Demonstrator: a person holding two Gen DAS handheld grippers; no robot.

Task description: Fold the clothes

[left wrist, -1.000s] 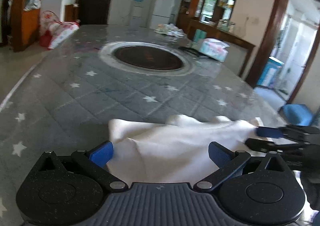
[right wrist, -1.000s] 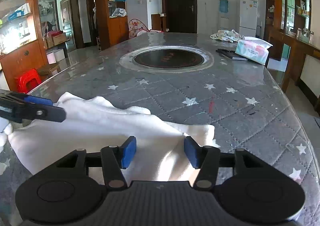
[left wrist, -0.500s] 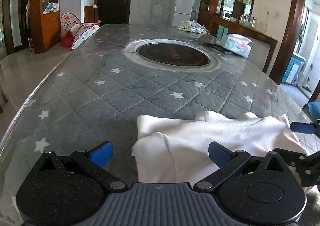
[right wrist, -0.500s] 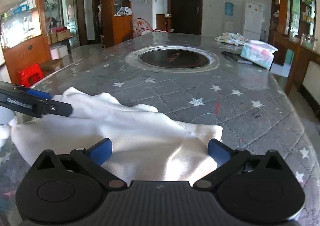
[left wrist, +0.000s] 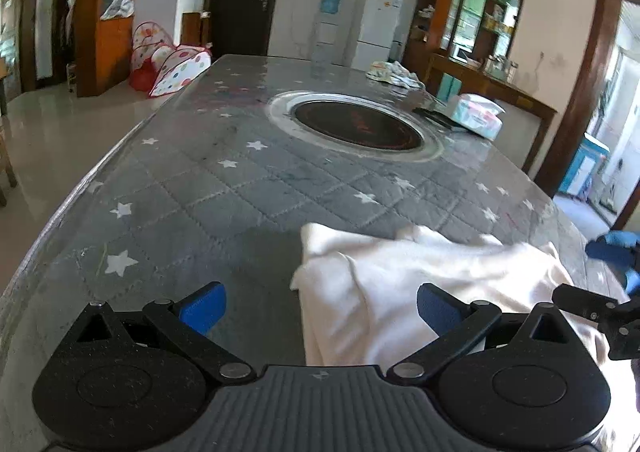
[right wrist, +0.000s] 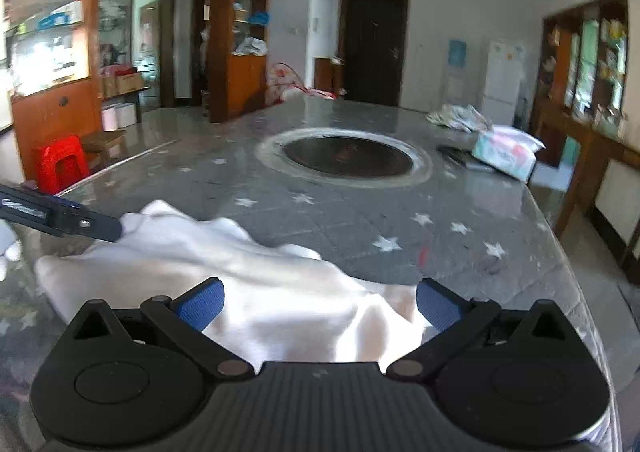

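Left hand-held gripper (left wrist: 318,308) being held wide apart, nothing gripped, over left edge of white garment (left wrist: 404,292). Right hand-held gripper (right wrist: 320,306) likewise being held spread, empty, over garment's right part. Garment lying rumpled, partly doubled over, on near end of bench (left wrist: 224,187); both grippers being kept low and open, probably for smoothing or taking fresh edge. Fold stage unclear.

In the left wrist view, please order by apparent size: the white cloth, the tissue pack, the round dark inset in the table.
1. white cloth, though nearness enlarges it
2. round dark inset
3. tissue pack
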